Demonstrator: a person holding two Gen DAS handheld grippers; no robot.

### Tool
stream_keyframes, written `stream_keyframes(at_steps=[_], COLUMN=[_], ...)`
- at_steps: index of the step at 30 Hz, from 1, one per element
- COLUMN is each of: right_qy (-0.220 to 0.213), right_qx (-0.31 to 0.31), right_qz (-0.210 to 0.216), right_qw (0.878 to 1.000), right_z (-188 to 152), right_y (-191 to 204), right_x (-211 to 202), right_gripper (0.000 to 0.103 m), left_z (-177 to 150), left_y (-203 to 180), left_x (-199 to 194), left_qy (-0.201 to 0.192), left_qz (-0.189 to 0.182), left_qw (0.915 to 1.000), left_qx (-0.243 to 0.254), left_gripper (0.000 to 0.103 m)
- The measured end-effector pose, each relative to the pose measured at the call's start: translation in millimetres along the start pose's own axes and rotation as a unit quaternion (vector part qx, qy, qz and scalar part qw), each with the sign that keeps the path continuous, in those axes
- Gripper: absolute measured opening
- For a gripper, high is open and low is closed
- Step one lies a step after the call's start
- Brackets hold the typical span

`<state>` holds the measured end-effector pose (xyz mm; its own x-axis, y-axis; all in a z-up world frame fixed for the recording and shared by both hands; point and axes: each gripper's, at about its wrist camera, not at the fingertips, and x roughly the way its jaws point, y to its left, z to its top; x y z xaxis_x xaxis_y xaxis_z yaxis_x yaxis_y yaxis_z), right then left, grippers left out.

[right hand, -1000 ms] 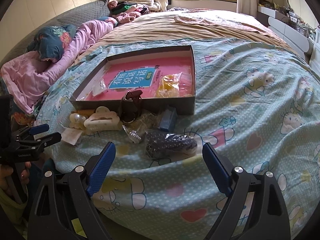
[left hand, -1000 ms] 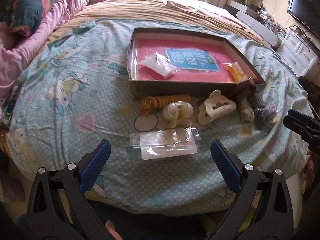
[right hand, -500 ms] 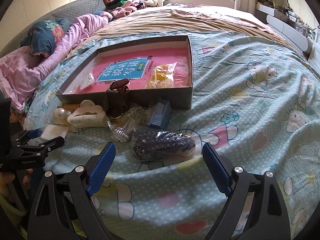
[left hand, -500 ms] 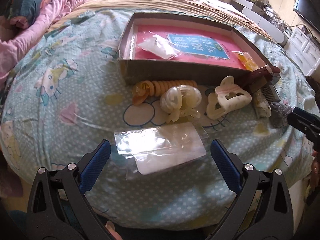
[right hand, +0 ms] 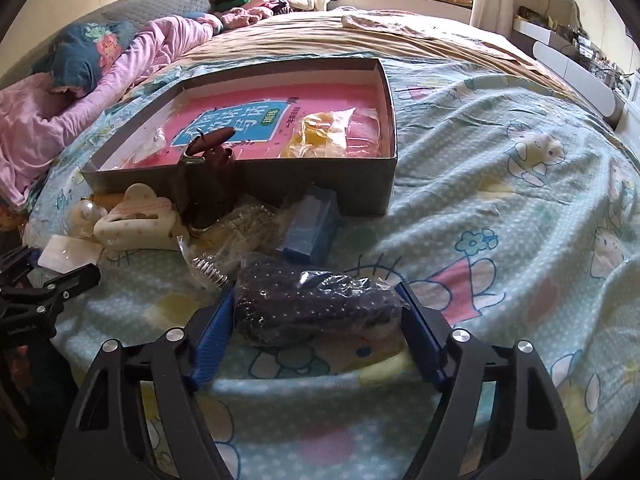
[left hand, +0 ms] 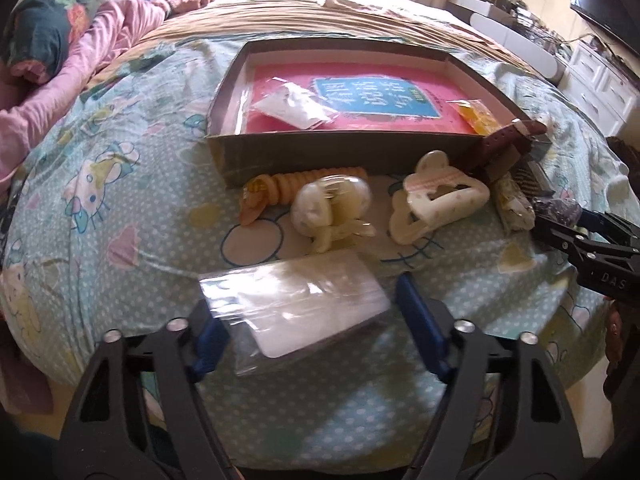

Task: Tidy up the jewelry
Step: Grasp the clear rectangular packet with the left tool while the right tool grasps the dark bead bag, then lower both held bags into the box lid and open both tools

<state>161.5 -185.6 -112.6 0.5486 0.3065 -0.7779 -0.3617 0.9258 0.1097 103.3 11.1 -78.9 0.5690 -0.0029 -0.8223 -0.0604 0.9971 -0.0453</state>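
Observation:
A shallow box (left hand: pixel 320 152) (right hand: pixel 280 184) with a pink book inside lies on the bed. It holds a white packet (left hand: pixel 292 104) and a yellow packet (left hand: pixel 478 114) (right hand: pixel 320 136). My left gripper (left hand: pixel 308 312) is open, its fingers on either side of a clear plastic bag (left hand: pixel 296 304) with a white card. My right gripper (right hand: pixel 316 316) is open around a dark beaded item in a bag (right hand: pixel 316 308). In front of the box lie an orange spiral tie (left hand: pixel 280 188), a pearly claw clip (left hand: pixel 332 208) and a cream claw clip (left hand: pixel 436 200) (right hand: pixel 136 220).
A brown strap (right hand: pixel 208 176) leans on the box front. A blue block (right hand: pixel 312 224) and a bagged metal spring (right hand: pixel 208 268) lie beside it. Pink bedding (right hand: pixel 80 100) is piled at the left. White drawers (left hand: pixel 600 84) stand at the right.
Both grippers have moved forward and down. The clear bag now sits between the left fingers and the dark bagged item between the right fingers.

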Motion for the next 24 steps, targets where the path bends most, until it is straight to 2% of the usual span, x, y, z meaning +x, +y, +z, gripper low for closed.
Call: stream_keyframes(at_steps=[4,5,6,14,24], right_qy=[-0.006,-0.007,-0.009,-0.027,-0.057], right_qx=[0.005,0.005,0.004,0.001,0.002], right_qz=[0.007,0.009,0.011,0.017,0.024], right_qw=[1.0,1.0,1.0,0.999,0.998], right_z=[-2.1,-2.6,-2.4,1.3,11.8], right_y=[-1.3,-1.3,-1.0,0.5,0.0], right_x=[-9.0,-12.3,-14.9,-39.2,-62.7], right_gripper=[0.072,0.072,0.072,0.072,0.072], left_z=[0.4,0.6,0.6,1.9,7.5], left_y=[-1.3,-0.4,0.4,13.3,20.1], left_x=[-1.4,-1.8,-2.6,-10.9,-37.7], left_qy=[0.0,0.001,0.001,0.005,-0.023], left_qz=[-0.012,-0.016,-0.021,-0.046,-0.061], left_qw=[0.9999,0.9999,0.9998,0.9985,0.9968], left_qx=[0.005,0.003,0.001,-0.029,-0.046], left_gripper=[0.052,0.049,0.041,0.039,0.038])
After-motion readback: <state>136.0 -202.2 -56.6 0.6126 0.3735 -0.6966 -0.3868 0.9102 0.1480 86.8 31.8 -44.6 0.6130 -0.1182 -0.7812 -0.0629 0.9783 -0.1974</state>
